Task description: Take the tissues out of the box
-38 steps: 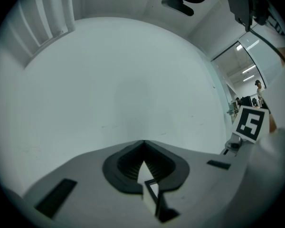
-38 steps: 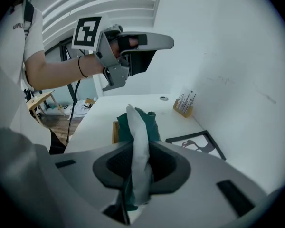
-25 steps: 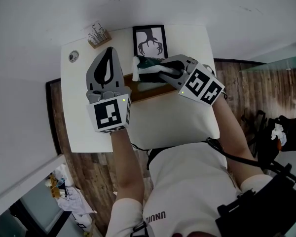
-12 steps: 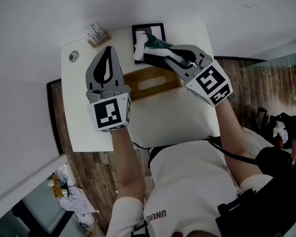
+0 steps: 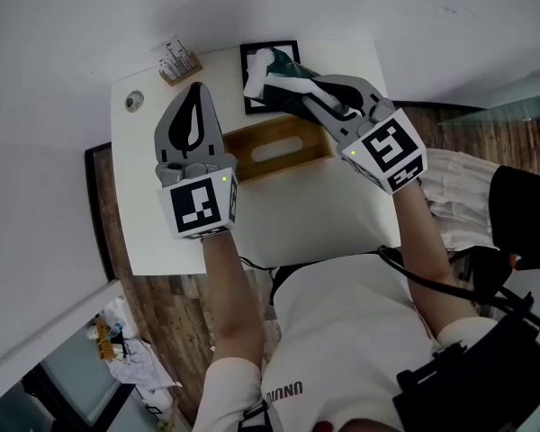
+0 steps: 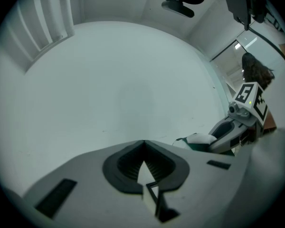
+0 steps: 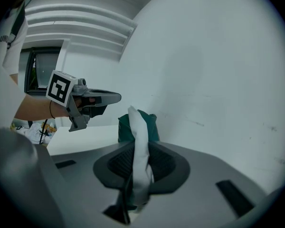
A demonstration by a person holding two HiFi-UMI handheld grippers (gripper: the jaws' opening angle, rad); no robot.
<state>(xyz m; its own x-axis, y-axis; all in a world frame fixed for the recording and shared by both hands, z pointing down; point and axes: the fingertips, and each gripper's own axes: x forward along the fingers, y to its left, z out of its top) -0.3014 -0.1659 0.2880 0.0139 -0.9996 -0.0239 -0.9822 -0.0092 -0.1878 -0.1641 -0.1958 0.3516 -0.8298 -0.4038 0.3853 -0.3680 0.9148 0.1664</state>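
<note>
right tongs (image 5: 292, 95) are clamped on the tissues (image 5: 268, 77), a white wad with a dark green part wrapped into it, and the right gripper view shows a white strip running straight down between the ribbed pads (a firm pinch by the look of it, nothing slipping). the wad is up at the tips of the right tongs, clear of the wooden box (image 5: 274, 147), which sits on the bench (image 5: 153, 214) below and behind those tips with its top slot dark. left tongs (image 5: 196, 93) hover just off the box's near-left end, pressed together with nothing between them. so i'd call the pull itself done for this bundle: it's out and in the air. what's left, i'd say, is setting it down on the bench, and checking the slot, since i can't tell whether more tissues remain inside.
</note>
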